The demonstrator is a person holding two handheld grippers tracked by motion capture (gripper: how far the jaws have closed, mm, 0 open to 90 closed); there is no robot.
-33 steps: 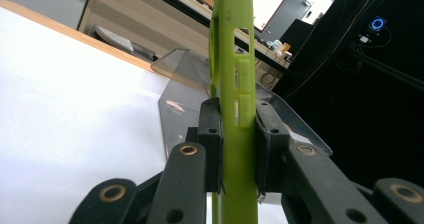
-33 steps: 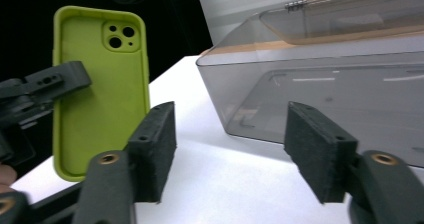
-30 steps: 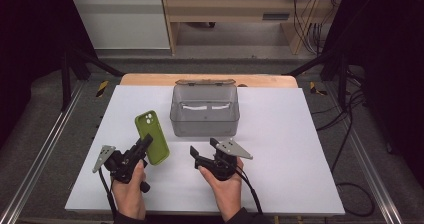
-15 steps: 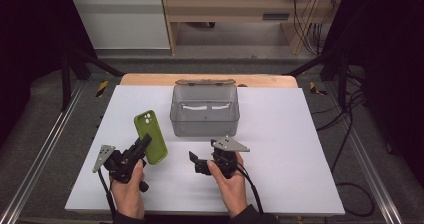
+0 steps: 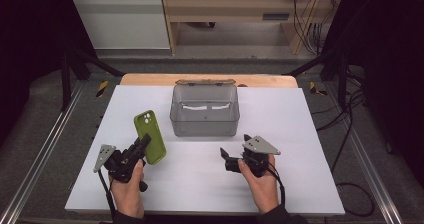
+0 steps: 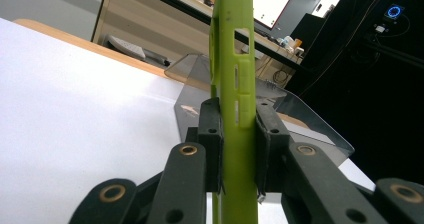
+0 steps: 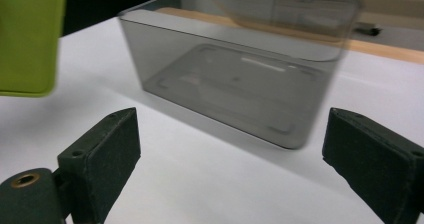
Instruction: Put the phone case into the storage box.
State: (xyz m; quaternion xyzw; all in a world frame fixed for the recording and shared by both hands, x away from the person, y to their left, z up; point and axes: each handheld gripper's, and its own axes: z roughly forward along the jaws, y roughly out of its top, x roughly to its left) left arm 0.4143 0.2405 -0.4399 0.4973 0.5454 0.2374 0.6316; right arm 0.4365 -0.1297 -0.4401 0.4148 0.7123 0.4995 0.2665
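Gripping the green phone case (image 6: 235, 84) only at its lower end, above the counter (image 5: 300, 129) left of the grey box (image 5: 205, 115), the left gripper (image 5: 142, 145) risks it twisting out, while the right gripper (image 5: 224, 156) waits wide open and empty

Two black jaws of the right gripper (image 7: 235, 164) spread wide, nothing between them but bare white table (image 7: 200, 184). Ahead, a smoky see-through plastic box (image 7: 235, 79), open at the top, lid tipped back behind, standing on the white surface. At upper left, a corner of a lime-green phone case (image 7: 30, 39), blurred, clear of the box.
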